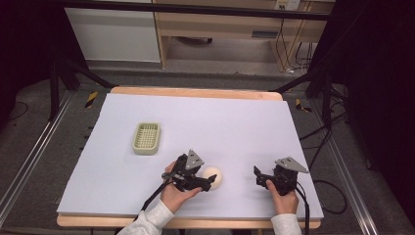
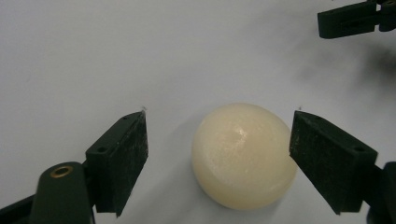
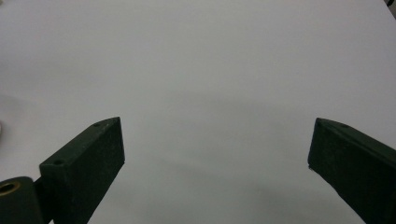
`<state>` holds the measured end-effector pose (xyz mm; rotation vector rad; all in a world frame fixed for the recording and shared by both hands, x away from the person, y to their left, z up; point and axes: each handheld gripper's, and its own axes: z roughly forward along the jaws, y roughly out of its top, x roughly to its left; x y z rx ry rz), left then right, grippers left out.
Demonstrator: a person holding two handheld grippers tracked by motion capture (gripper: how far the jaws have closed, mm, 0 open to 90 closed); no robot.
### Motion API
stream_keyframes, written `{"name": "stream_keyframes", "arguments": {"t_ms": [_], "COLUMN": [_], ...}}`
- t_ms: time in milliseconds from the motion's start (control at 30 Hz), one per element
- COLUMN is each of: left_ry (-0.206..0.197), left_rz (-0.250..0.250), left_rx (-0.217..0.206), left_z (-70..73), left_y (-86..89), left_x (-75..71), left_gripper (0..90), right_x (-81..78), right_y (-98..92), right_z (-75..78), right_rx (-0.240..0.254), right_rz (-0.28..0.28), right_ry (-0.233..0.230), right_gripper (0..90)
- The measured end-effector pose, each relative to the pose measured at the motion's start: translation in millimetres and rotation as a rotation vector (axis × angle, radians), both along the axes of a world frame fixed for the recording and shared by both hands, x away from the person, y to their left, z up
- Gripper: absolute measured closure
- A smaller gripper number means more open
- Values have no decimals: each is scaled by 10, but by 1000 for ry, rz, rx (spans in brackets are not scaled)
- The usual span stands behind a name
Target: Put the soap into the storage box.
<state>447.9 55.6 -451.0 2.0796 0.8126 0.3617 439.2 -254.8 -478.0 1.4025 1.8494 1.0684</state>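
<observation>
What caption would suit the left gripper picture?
Open left gripper straddling a cream ball on the white table.

In the high view the left gripper (image 1: pixel 209 182) covers the near left side of the cream ball (image 1: pixel 214 176). Left gripper view: ball's (image 2: pixel 243 154) right edge hides behind the right jaw; the other gripper (image 2: pixel 355 18) cut off at top-right corner. Basket (image 1: pixel 147 137) contents too small to tell.
</observation>
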Motion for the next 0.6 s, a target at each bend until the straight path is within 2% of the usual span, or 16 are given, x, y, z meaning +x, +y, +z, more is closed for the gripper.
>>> {"name": "stream_keyframes", "arguments": {"t_ms": [100, 600], "left_ry": [5, 21], "left_rz": [-10, -10], "left_rx": [8, 36], "left_z": [-14, -88], "left_y": [-47, -124], "left_x": [-3, 9], "left_gripper": [179, 146], "right_x": [0, 5], "right_y": [6, 9], "right_z": [-1, 0], "right_rx": [1, -11], "right_rz": [1, 0], "right_ry": [11, 6], "right_gripper": [41, 44]}}
